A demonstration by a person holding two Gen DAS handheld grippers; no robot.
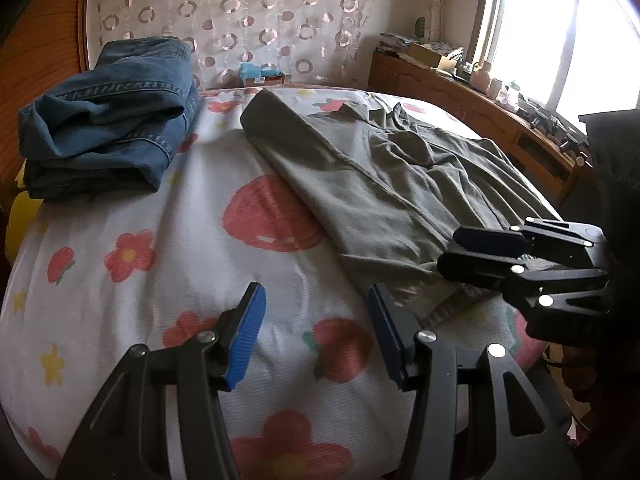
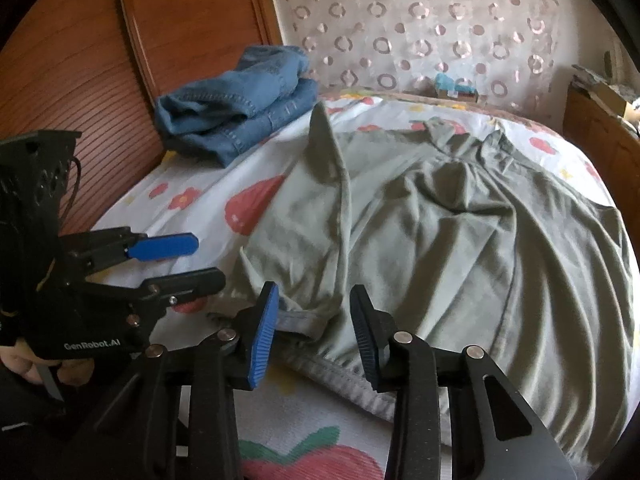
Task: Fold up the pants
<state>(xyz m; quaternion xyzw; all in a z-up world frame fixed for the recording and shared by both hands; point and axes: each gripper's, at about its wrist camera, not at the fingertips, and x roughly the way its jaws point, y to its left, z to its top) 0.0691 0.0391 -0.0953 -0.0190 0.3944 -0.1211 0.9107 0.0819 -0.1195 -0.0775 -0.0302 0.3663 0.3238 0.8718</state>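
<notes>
Two pants lie on the bedsheet (image 1: 140,200): olive pants (image 2: 440,240) at center, folded jeans (image 1: 108,120) at ten o'clock. Left gripper (image 1: 316,332) and right gripper (image 2: 314,332) both gape wide, holding nothing.

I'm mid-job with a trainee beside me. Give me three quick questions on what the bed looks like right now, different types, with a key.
1. True or false: the jeans lie folded on the bed, apart from the green pants.
2. Multiple choice: the right gripper is
A) shut on the jeans
B) open, at the near hem of the green pants
C) open, over the headboard
3. Fill in: the left gripper is open and hovers over the bare ____, beside the green pants.

Key
1. True.
2. B.
3. Bed.
</notes>
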